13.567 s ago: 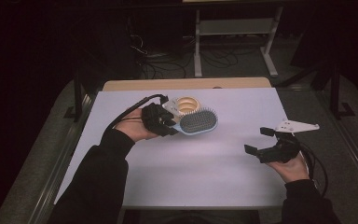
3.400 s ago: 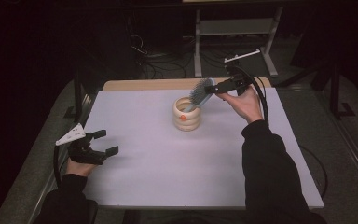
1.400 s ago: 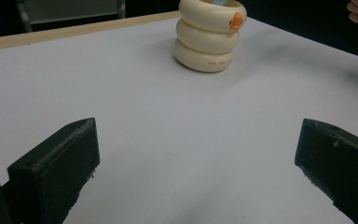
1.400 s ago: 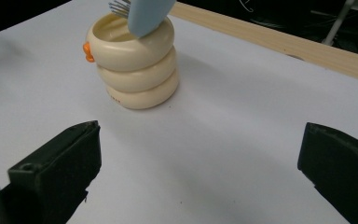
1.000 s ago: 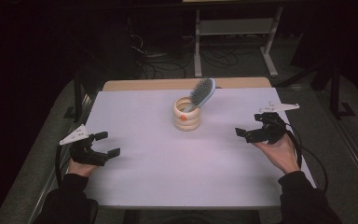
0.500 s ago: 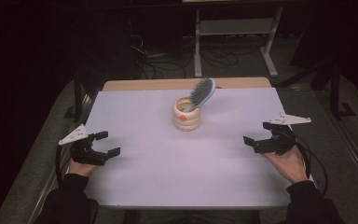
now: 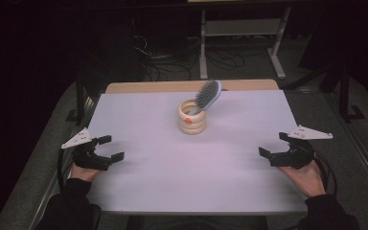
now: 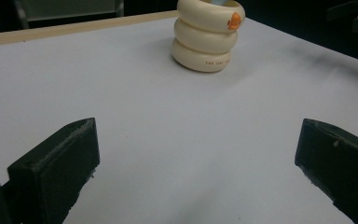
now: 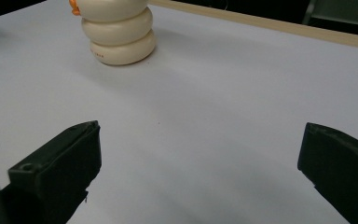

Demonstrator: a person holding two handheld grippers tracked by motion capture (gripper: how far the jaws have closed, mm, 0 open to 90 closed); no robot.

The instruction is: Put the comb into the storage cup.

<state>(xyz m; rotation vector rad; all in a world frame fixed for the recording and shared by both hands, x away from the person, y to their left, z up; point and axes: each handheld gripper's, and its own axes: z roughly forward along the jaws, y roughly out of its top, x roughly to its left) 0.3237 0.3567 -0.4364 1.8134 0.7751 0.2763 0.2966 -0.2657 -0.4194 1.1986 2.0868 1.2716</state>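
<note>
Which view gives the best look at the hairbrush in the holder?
The high view: the hairbrush stands handle-down in the cream ringed holder, bristle head leaning out. The left gripper view catches a sliver of its handle at the holder's rim; the right gripper view crops the holder's top.

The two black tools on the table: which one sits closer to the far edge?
The right tool, at the table's right edge, sits slightly farther up the table than the left tool. Both stand open and empty, apart from the cream holder with the hairbrush.

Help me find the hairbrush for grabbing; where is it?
In the high view, the hairbrush stands handle-down in the cream holder at the table's far middle, bristle head leaning right.
</note>
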